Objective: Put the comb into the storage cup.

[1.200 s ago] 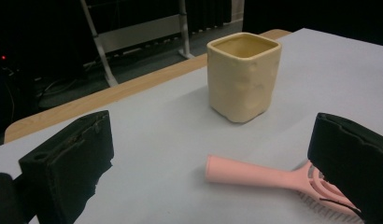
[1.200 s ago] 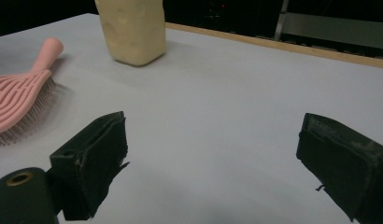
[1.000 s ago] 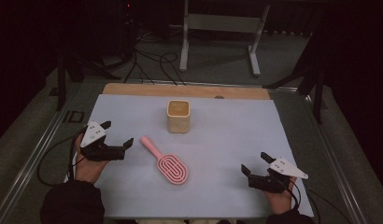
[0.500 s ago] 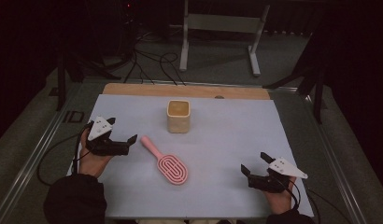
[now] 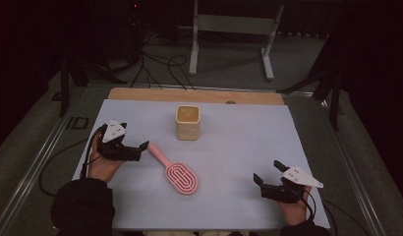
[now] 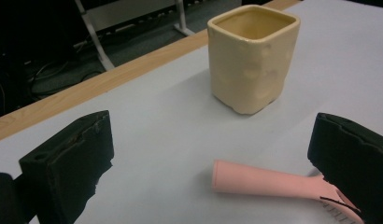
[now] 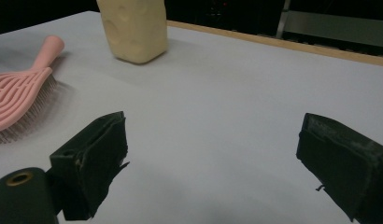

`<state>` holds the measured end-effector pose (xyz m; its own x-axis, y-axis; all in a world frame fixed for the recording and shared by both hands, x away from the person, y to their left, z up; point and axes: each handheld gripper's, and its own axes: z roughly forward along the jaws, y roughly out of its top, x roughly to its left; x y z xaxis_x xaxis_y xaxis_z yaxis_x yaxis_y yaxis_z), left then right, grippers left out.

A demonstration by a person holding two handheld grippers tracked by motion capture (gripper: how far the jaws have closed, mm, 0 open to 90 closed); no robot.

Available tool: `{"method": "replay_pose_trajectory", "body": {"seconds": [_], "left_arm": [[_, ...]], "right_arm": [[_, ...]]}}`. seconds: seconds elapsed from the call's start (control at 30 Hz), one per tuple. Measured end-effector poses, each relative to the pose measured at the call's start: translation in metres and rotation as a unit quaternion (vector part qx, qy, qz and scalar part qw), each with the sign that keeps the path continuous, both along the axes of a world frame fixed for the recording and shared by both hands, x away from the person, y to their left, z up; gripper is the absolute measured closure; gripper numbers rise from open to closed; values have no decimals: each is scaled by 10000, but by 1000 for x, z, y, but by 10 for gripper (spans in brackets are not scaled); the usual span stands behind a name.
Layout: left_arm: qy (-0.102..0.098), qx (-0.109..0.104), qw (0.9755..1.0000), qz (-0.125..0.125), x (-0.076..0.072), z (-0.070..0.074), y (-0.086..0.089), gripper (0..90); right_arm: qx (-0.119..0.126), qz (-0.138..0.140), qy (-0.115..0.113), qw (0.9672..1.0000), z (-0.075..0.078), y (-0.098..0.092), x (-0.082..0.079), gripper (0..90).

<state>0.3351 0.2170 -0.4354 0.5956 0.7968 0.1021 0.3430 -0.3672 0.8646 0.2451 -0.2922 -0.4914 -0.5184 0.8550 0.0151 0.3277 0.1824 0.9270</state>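
Left claw (image 5: 142,147): held released, jaws spread at the handle tip of the pink hairbrush (image 5: 175,170).
Right claw (image 5: 266,178): released, well apart from it.
Hairbrush: laid flat on the counter (image 5: 239,147), near the cream cup (image 5: 188,122).
Right claw view: bristles are seen beneath the brush head.

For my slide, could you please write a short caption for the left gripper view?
Open left tongs close to the handle of a pink hairbrush, with a cream square cup behind it.
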Motion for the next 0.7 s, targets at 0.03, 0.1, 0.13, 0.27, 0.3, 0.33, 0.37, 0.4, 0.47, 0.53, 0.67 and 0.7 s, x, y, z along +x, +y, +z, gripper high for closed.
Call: {"method": "replay_pose_trajectory", "body": {"seconds": [0.03, 0.1, 0.13, 0.27, 0.3, 0.33, 0.37, 0.4, 0.47, 0.53, 0.67, 0.7], "left_arm": [[0, 0, 10000, 0, 0, 0, 0, 10], [35, 44, 10000, -22, 2, -2, -2, 10], [35, 44, 10000, -22, 2, -2, -2, 10], [104, 104, 9999, -26, 7, -4, -5, 10], [104, 104, 9999, -26, 7, -4, -5, 10], [122, 111, 9999, -32, 7, -5, -5, 10], [134, 141, 9998, -41, 8, -6, -6, 10], [163, 174, 9997, -52, 9, -7, -8, 10], [178, 190, 9996, -60, 10, -8, -8, 10], [225, 217, 9995, -67, 13, -9, -10, 10], [262, 259, 9993, -73, 15, -11, -11, 10], [275, 266, 9992, -71, 15, -12, -12, 10]], "right_arm": [[2, 2, 2, 10000, 0, 0, 0, 84], [2, 7, 10, 10000, 0, 0, 0, 84], [2, 7, 10, 10000, 0, 0, 0, 84], [-2, 14, 14, 10000, 0, 1, 0, 84], [-5, 10, 16, 10000, 0, 1, 0, 84], [-5, 16, 16, 10000, 0, 1, 0, 84], [-10, 19, 18, 10000, 0, 1, 0, 84], [-12, 18, 21, 10000, 0, 1, 0, 84], [-12, 20, 21, 10000, 0, 1, 0, 84], [-9, 22, 26, 10000, 0, 1, 0, 84], [-16, 31, 25, 10000, -1, 1, 0, 84], [-13, 36, 34, 10000, -1, 1, 0, 84]]}}
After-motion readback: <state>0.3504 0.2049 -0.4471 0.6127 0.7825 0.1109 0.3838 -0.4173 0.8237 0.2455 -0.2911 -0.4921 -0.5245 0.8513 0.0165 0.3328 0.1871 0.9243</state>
